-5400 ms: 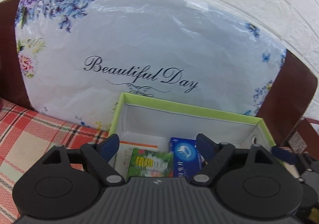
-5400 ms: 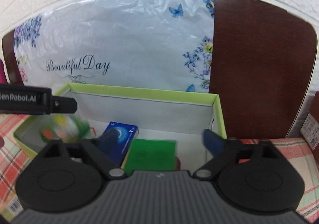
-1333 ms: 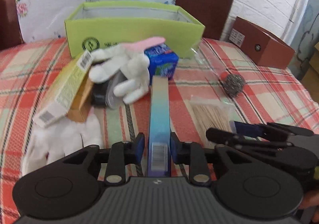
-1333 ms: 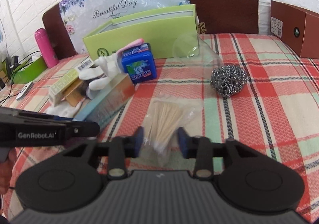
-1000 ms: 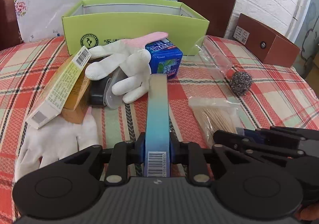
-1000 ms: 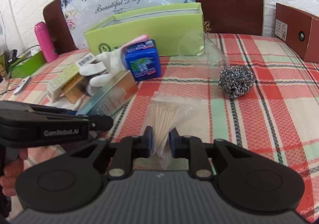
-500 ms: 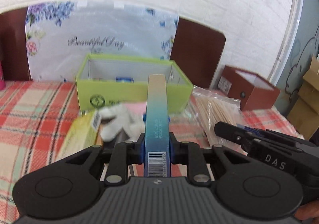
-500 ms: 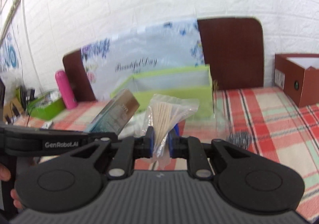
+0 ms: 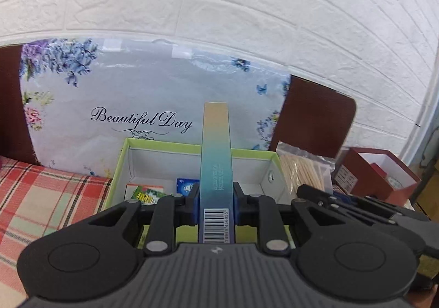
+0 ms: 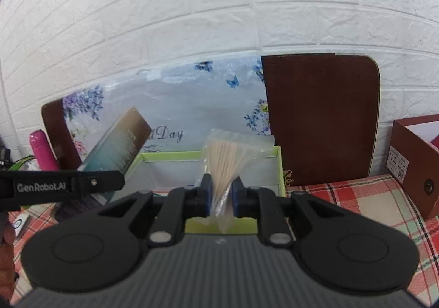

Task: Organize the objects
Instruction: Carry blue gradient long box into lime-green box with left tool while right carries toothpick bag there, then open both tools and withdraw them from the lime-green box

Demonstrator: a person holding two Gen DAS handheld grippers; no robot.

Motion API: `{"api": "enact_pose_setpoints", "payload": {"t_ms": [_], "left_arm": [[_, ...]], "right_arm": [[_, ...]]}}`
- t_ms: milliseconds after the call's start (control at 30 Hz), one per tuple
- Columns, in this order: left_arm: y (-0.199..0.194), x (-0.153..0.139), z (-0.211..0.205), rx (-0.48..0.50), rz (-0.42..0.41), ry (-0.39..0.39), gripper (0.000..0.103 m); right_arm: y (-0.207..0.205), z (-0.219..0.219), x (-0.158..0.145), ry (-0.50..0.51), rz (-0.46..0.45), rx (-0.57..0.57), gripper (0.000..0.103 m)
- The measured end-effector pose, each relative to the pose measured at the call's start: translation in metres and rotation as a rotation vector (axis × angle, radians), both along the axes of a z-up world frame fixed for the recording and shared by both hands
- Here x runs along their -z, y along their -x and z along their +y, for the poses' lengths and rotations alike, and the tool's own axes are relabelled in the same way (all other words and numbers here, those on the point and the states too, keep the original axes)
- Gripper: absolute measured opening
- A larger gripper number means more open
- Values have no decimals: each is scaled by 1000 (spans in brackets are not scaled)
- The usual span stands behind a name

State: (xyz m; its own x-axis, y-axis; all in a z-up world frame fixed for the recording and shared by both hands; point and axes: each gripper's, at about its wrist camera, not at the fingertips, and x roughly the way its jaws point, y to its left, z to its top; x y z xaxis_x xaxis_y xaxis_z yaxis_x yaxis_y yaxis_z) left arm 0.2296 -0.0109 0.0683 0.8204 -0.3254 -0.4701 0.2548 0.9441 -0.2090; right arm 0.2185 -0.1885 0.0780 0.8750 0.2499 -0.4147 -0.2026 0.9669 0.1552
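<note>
My left gripper [image 9: 215, 203] is shut on a long teal-to-gold carton [image 9: 216, 160] that sticks out forward over the green box [image 9: 120, 160]. The same carton [image 10: 118, 143] shows at the left of the right wrist view, above the left gripper's arm. My right gripper [image 10: 221, 195] is shut on a clear bag of wooden toothpicks [image 10: 227, 162], held up in front of the green box [image 10: 278, 168]. That bag [image 9: 301, 168] also appears at the right of the left wrist view. Inside the box lie a green packet [image 9: 145, 194] and a blue packet [image 9: 186, 184].
A plastic-wrapped "Beautiful Day" cushion [image 9: 137, 105] leans on brown chair backs [image 10: 321, 118] behind the box. A red-brown open carton [image 10: 414, 154] stands at the right on the plaid cloth [image 10: 370, 198]. A pink bottle [image 10: 42, 151] stands at the far left. White brick wall behind.
Both grippers rose off the table with their loads and came in close to the green box. The gloves and packets on the cloth have dropped out of view.
</note>
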Motion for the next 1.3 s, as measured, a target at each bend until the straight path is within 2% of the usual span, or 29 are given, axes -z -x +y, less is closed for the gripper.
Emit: {"api": "enact_pose_setpoints", "payload": {"t_ms": [233,333,367,400,433,500,533,633,767,900,1033,1133,1300], "left_arm": [[-59,21,-16,3,40,-20,22],[-75,30,-21,-16,25,-50,23],[-77,33,-21,-33,10,-62,29],[-79,37,-21,-53,17,-82,61],[-81,39,-20,-79,20,-94,83],[-77,43,-14,-108,-15,-91,84],[-77,44,-11,-103,-10,-82,84],[-72,44,-6,-97,7,-71,84],[-55,34,-6,-93,-27,-107,84],[-32,18,-4,-86,-50,-92,84],[-3,0,-2,-86,-49,-76,84],[22,-10,-5,-85,-18,-105,84],[81,-10,-3,-38,-22,-142,84]], "right_arm": [[-66,2,32,41,66,11,14],[-80,5,42,69,73,1,17],[-83,7,46,89,69,-11,23],[-85,10,49,120,65,-15,47],[-84,13,51,165,43,-2,73],[-78,17,55,220,-19,24,84],[-76,20,57,240,-30,23,86],[-75,23,60,239,-6,18,90],[-65,25,54,241,0,15,93],[-48,23,37,225,-6,26,99],[-20,19,18,216,-20,22,103],[10,14,4,235,-26,9,103],[69,-1,-13,225,-7,-23,103]]}}
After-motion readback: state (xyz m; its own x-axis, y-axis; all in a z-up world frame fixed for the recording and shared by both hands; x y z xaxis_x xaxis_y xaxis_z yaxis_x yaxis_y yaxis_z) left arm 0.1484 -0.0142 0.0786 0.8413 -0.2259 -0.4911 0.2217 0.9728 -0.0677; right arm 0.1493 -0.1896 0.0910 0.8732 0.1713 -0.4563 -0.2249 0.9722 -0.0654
